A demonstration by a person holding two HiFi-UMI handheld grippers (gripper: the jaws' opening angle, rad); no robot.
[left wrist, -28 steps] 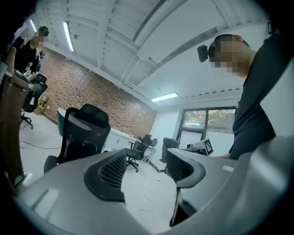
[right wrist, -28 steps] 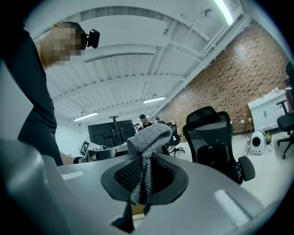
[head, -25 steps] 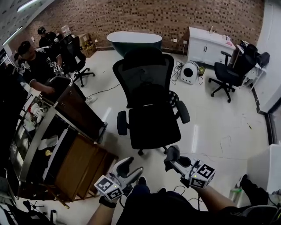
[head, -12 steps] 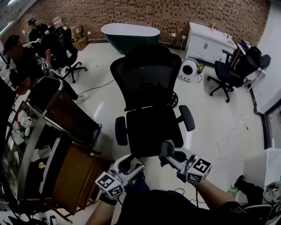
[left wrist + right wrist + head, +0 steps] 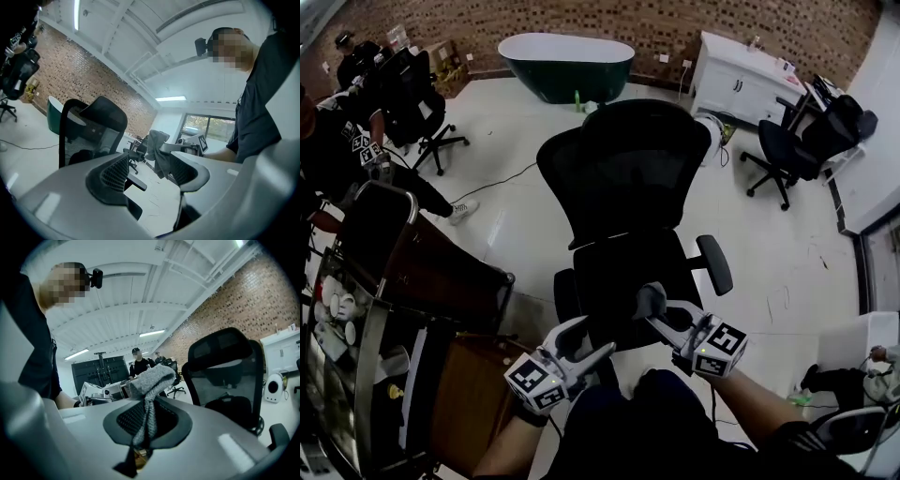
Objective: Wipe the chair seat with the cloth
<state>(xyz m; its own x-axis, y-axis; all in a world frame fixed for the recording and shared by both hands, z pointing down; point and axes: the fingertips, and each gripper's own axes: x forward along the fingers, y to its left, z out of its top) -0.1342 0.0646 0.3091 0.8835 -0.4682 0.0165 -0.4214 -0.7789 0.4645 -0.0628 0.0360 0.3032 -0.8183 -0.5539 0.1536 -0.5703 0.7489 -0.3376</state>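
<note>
A black mesh office chair (image 5: 623, 169) stands in the middle of the floor, its seat (image 5: 619, 272) facing me. My right gripper (image 5: 651, 302) is shut on a grey cloth (image 5: 648, 296) and hovers over the seat's front edge. In the right gripper view the cloth (image 5: 149, 380) hangs bunched between the shut jaws, with the chair (image 5: 225, 366) to the right. My left gripper (image 5: 592, 339) is open and holds nothing, just off the seat's front left. In the left gripper view it (image 5: 147, 171) looks past the chair back (image 5: 91, 124) at the cloth (image 5: 158, 152).
A wooden cart (image 5: 441, 281) with cups stands close on the left, with people beside it (image 5: 337, 141). A green tub (image 5: 567, 66) and a white cabinet (image 5: 741, 84) line the brick wall. Another black chair (image 5: 792, 150) stands at the right.
The chair has come nearer in the head view. Both grippers have moved forward, and the right one with the cloth has reached the seat's front edge.
</note>
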